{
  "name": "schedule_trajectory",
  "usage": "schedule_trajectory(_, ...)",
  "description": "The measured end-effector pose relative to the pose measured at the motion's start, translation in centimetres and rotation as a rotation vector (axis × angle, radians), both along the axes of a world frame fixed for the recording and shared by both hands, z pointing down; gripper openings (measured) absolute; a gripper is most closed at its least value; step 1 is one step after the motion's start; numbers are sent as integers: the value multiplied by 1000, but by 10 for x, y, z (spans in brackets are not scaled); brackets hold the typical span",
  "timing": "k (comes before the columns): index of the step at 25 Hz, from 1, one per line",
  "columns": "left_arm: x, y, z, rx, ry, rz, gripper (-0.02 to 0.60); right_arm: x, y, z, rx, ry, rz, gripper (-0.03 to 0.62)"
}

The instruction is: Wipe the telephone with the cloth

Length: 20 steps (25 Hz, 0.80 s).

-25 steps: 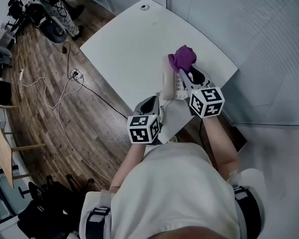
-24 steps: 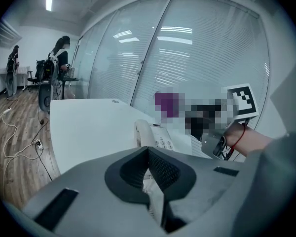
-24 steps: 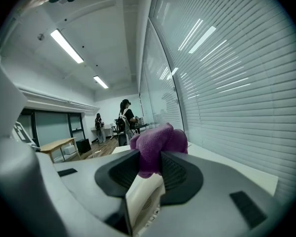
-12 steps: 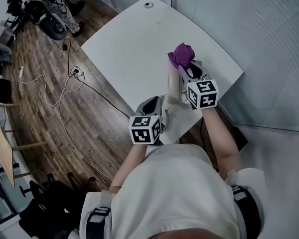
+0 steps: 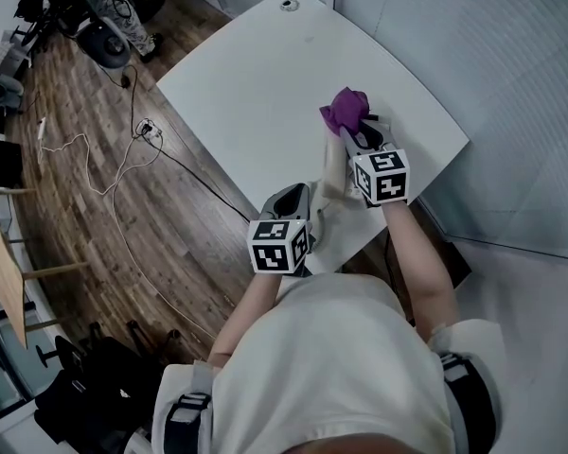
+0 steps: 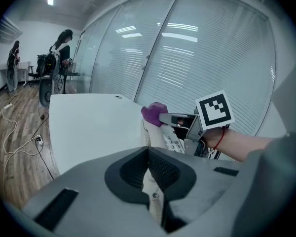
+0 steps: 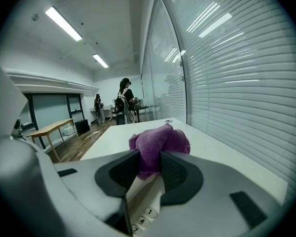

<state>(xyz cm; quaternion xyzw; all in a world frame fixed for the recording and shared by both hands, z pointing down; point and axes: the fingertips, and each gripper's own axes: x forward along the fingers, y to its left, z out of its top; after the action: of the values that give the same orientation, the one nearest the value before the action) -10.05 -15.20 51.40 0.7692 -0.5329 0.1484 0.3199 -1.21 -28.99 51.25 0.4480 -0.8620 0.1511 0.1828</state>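
As jaws clamp: one cloth (image 7: 160, 141) (one telephone (image 6: 168, 142)).

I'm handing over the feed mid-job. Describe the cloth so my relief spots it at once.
On the white table beside the glass wall with blinds, find the off-white telephone near the person's edge. The cloth is the crumpled wad at the telephone's far end, pinched in the right gripper. It is the only purple thing in sight.

The left gripper (image 5: 304, 202) and right gripper (image 5: 352, 138) are grey shells with black ribbed jaws. Behind the jaws each bears a white cube (image 5: 278, 246) with black square markers. The person wears a cream short-sleeved top (image 5: 331, 367) and a red string (image 6: 219, 138) round the right wrist.
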Motion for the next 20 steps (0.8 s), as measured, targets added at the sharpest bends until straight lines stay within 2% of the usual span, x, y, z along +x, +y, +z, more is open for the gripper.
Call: schedule_trajectory(20,7,2,-3,-3,0,-17,21,-1,22,3,10,32,-63,129)
